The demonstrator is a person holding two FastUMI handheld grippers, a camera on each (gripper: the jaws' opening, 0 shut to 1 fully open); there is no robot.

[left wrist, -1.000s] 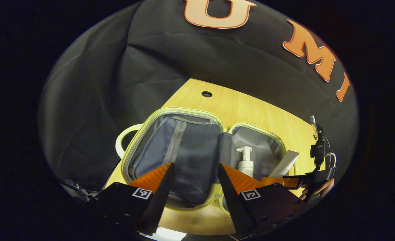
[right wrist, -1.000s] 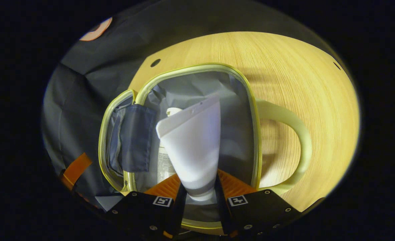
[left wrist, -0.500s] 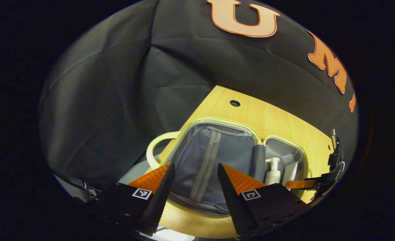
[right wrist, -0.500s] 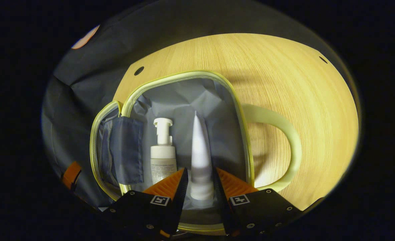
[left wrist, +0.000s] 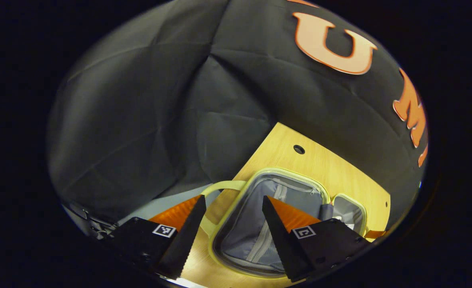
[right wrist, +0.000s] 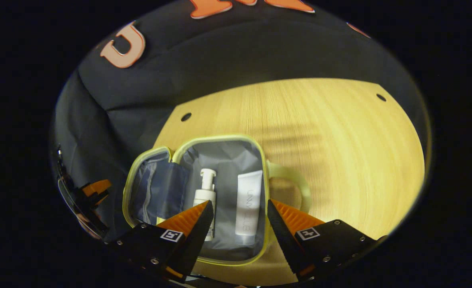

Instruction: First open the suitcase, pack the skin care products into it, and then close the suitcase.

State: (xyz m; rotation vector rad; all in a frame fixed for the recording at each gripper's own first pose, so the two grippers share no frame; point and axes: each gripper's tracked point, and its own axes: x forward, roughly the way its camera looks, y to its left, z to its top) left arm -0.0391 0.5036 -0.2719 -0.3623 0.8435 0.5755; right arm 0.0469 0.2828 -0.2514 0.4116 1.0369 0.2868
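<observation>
1. While it hangs above the table, the right gripper (right wrist: 236,224) has its fingers spread wide with nothing between them, tilted down toward the open suitcase (right wrist: 220,140) just ahead of its tips.
2. Directly past the right gripper's fingertips, a white tube (right wrist: 248,206) lies flat in the suitcase's nearer half, its long axis running away from the gripper, the flat crimped end farther off and the cap end nearer.
3. Just to the gripper's left of the tube lies a white pump bottle (right wrist: 205,194), parallel to it, pump head pointing away; its lower part is hidden behind the gripper's left finger.
4. Beyond the bottle, on the left, the other half of the suitcase shows a grey lining; a pale handle (right wrist: 290,180) sticks out on the right.
5. The left gripper (left wrist: 230,224) is likewise parted and empty, looking down over the suitcase (left wrist: 284,176) from its far side; the half with the products is mostly covered by its right finger.
6. Farther off, the wooden table (right wrist: 320,132) runs up to the booth's dark wall.
</observation>
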